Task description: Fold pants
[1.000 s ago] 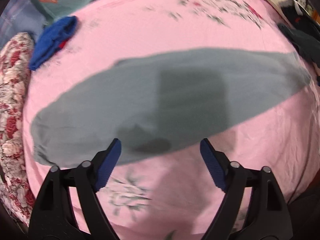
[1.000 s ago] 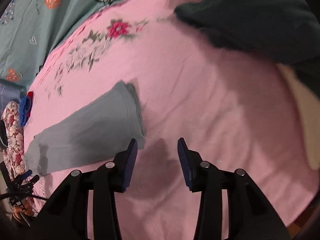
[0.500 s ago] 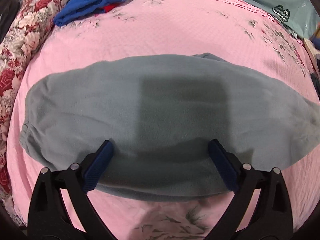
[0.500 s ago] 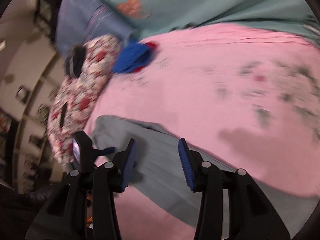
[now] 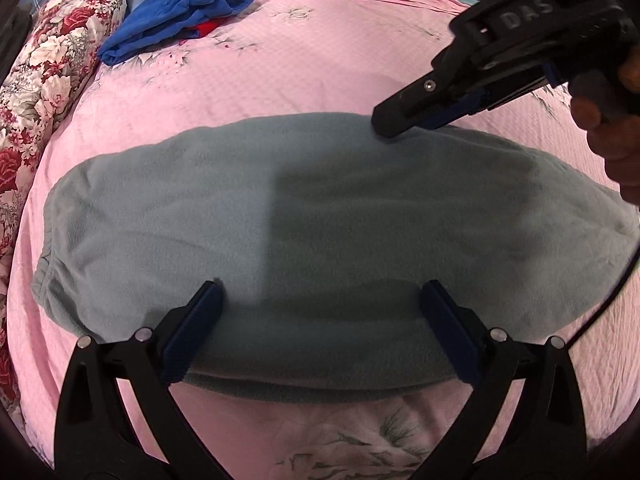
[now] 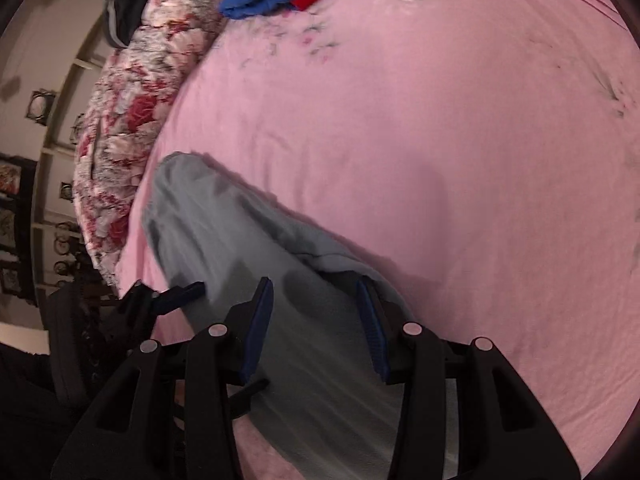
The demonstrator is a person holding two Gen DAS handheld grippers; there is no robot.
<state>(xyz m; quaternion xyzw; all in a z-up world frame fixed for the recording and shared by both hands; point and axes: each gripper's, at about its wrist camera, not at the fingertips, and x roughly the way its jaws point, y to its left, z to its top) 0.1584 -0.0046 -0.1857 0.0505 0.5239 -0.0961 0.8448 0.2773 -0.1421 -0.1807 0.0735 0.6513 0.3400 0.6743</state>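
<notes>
Grey-blue fleece pants (image 5: 320, 224) lie flat in a long strip on the pink bedspread (image 5: 320, 60). My left gripper (image 5: 320, 292) is open, its fingers wide apart just above the pants' near edge. My right gripper (image 6: 316, 284) is open over the pants' far edge (image 6: 248, 256), its fingertips at the cloth. In the left wrist view the right gripper (image 5: 384, 124) comes in from the upper right and its tip touches the far edge of the pants. The left gripper's finger (image 6: 180, 294) shows at the left of the right wrist view.
A blue garment with a red piece (image 5: 180, 20) lies at the far left of the bed. A red-and-white floral quilt (image 5: 36, 92) runs along the left edge. Shelves and a wall (image 6: 40, 120) stand beyond the bed.
The right gripper swung over from the pants' leg end to the far edge near the middle. The left gripper closed in low on the near edge. Both stayed open.
</notes>
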